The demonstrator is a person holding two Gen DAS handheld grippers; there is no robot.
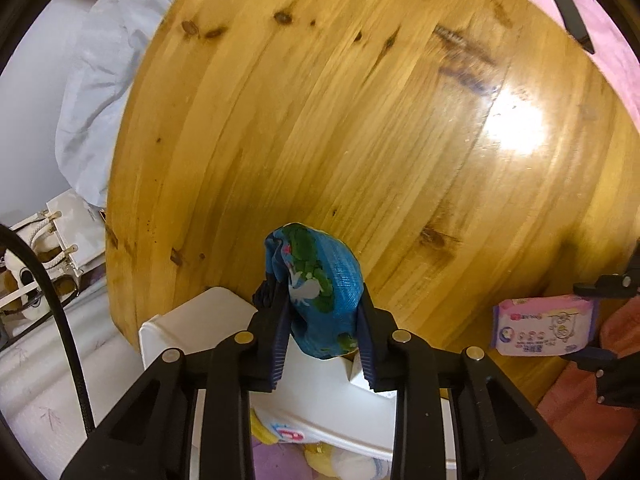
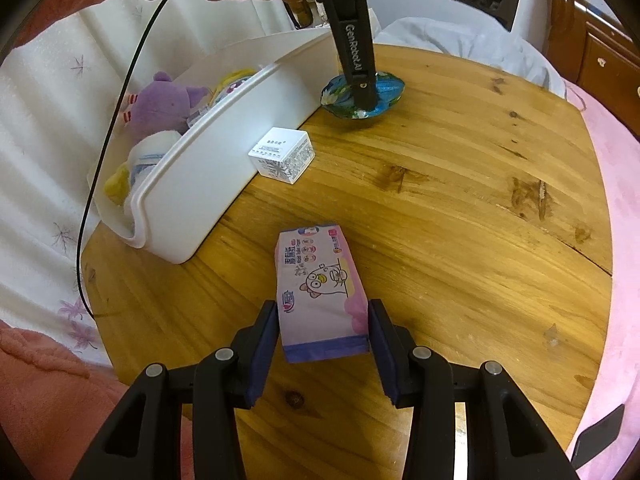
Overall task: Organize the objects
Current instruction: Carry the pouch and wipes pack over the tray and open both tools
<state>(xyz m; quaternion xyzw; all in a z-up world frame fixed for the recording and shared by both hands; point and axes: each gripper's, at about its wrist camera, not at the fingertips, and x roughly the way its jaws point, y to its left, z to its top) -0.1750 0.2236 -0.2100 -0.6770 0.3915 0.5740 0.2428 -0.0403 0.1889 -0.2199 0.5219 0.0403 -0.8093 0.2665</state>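
Observation:
My left gripper (image 1: pixel 324 320) is shut on a blue cloth bundle (image 1: pixel 316 280) printed with green leaves and a white rabbit. It holds the bundle over the round wooden table (image 1: pixel 360 120), beside the far end of a white bin (image 2: pixel 208 168). In the right wrist view the same bundle (image 2: pixel 386 90) hangs under the left gripper (image 2: pixel 362 98), which a hand holds from above. My right gripper (image 2: pixel 322 332) is shut on a pink pack of wet wipes (image 2: pixel 316 292), its pads pressing both long sides. A small white box (image 2: pixel 282 156) lies against the bin's wall.
The bin holds a purple plush toy (image 2: pixel 164 104) and a yellow and white one (image 2: pixel 140 160). Pink bedding (image 2: pixel 616 200) borders the table, with a black phone (image 1: pixel 570 16) on it. White cloth (image 1: pixel 104 80) and a white bag (image 1: pixel 60 240) lie off the table's other side.

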